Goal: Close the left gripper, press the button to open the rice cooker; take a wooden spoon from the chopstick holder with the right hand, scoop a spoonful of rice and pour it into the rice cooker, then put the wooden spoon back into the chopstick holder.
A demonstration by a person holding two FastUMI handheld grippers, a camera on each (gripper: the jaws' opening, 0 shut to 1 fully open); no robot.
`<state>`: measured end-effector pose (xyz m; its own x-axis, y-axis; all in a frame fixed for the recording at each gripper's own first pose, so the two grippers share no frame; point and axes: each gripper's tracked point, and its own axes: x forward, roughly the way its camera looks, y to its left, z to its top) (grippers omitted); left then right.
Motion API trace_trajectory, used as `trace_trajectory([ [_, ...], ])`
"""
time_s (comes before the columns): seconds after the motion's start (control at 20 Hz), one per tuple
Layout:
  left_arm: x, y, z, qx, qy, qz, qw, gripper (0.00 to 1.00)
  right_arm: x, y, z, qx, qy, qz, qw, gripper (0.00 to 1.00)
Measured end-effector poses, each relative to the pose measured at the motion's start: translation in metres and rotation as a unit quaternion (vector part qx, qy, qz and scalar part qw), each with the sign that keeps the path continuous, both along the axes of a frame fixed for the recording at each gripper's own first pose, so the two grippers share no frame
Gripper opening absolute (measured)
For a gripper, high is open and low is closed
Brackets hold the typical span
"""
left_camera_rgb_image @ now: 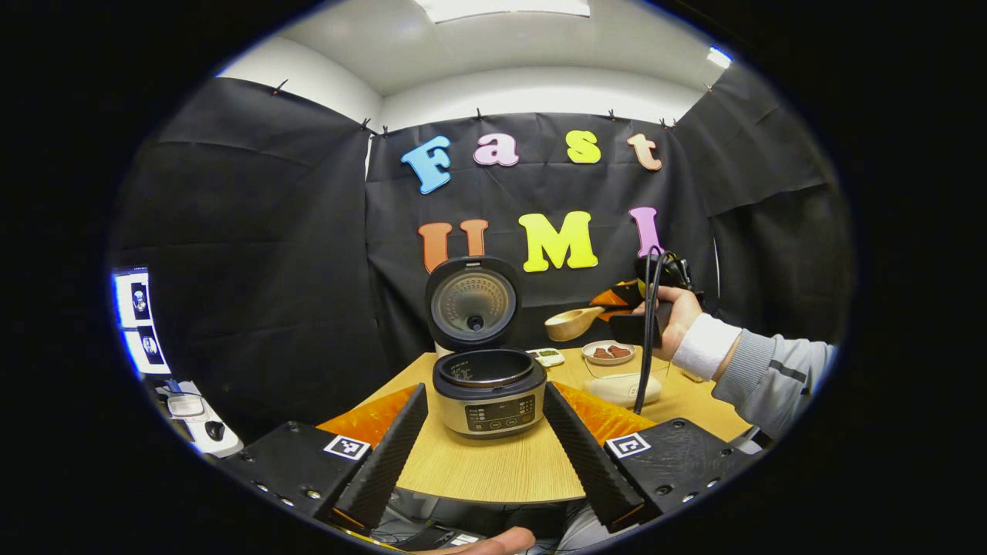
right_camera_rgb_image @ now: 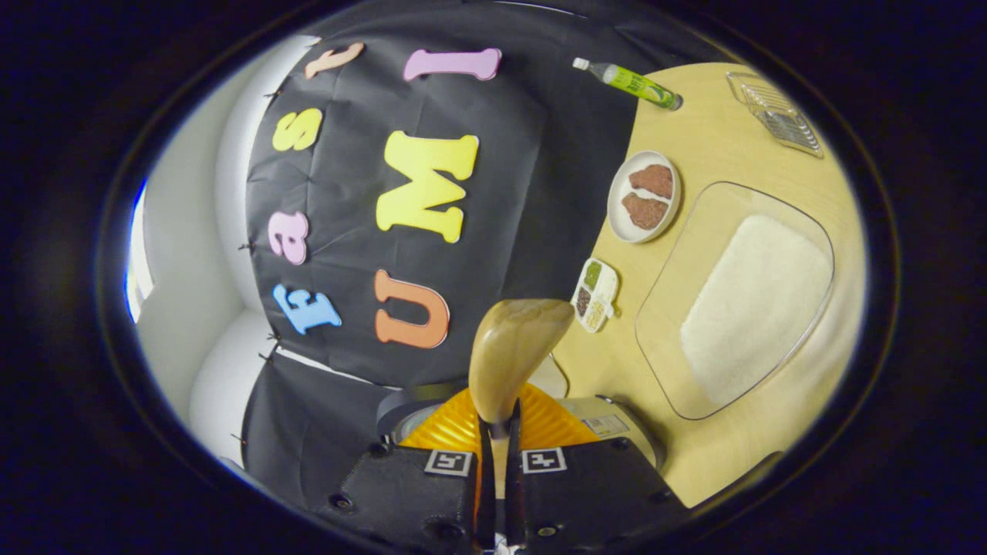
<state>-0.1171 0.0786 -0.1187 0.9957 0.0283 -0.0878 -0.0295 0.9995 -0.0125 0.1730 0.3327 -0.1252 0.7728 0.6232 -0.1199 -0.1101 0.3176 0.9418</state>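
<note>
The rice cooker (left_camera_rgb_image: pixel 490 401) stands open at the table's middle, its lid (left_camera_rgb_image: pixel 472 302) raised and the inner pot dark. My left gripper (left_camera_rgb_image: pixel 484 391) is open, a finger on each side of the cooker and short of it. Right of the lid, a hand holds my right gripper (left_camera_rgb_image: pixel 651 308) in the air with the wooden spoon (left_camera_rgb_image: pixel 572 324) pointing toward the cooker. In the right gripper view, which is rolled sideways, my right gripper (right_camera_rgb_image: pixel 500 432) is shut on the spoon's (right_camera_rgb_image: pixel 513 354) handle. No rice shows on the spoon. White rice lies in a clear container (right_camera_rgb_image: pixel 752 308).
On the wooden table (right_camera_rgb_image: pixel 717 146) are a plate with two brown pieces (right_camera_rgb_image: pixel 645 195), a small divided dish (right_camera_rgb_image: pixel 595 294), a green bottle (right_camera_rgb_image: pixel 632 82) and a clear tray (right_camera_rgb_image: pixel 775 116). A cable (left_camera_rgb_image: pixel 646 347) hangs from the right gripper. Screens (left_camera_rgb_image: pixel 139 320) glow at the far left.
</note>
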Motion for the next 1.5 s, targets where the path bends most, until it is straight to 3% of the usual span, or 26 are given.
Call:
trace_trajectory([
  [0.25, -0.012, 0.020, -0.001, -0.009, -0.004, 0.013, 1.000, 0.96, -0.007, 0.044, 0.014, -0.052, -0.039, 0.001, 0.998, 0.10],
  [0.35, -0.016, 0.030, -0.001, -0.018, -0.007, 0.021, 1.000, 0.96, -0.002, 0.050, 0.014, -0.081, -0.054, -0.031, 0.995, 0.10],
  [0.45, -0.019, 0.036, -0.003, -0.030, -0.007, 0.024, 0.999, 0.96, -0.001, 0.060, 0.014, -0.133, -0.084, -0.048, 0.986, 0.10],
  [0.65, -0.022, 0.048, -0.013, -0.030, -0.002, 0.033, 0.999, 0.96, -0.001, 0.078, 0.007, -0.183, -0.105, -0.055, 0.976, 0.10],
  [0.75, -0.024, 0.049, -0.018, -0.029, 0.001, 0.034, 0.999, 0.96, 0.001, 0.075, 0.009, -0.227, -0.133, -0.082, 0.961, 0.10],
  [1.05, -0.027, 0.050, -0.029, -0.020, 0.011, 0.036, 0.999, 0.96, -0.007, 0.092, 0.015, -0.275, -0.188, -0.065, 0.941, 0.10],
  [1.25, -0.028, 0.048, -0.026, -0.022, 0.007, 0.031, 0.999, 0.96, -0.010, 0.095, 0.024, -0.322, -0.241, -0.069, 0.913, 0.10],
  [1.5, -0.025, 0.050, -0.030, -0.025, 0.011, 0.032, 0.999, 0.96, -0.023, 0.108, 0.042, -0.393, -0.339, -0.061, 0.853, 0.10],
])
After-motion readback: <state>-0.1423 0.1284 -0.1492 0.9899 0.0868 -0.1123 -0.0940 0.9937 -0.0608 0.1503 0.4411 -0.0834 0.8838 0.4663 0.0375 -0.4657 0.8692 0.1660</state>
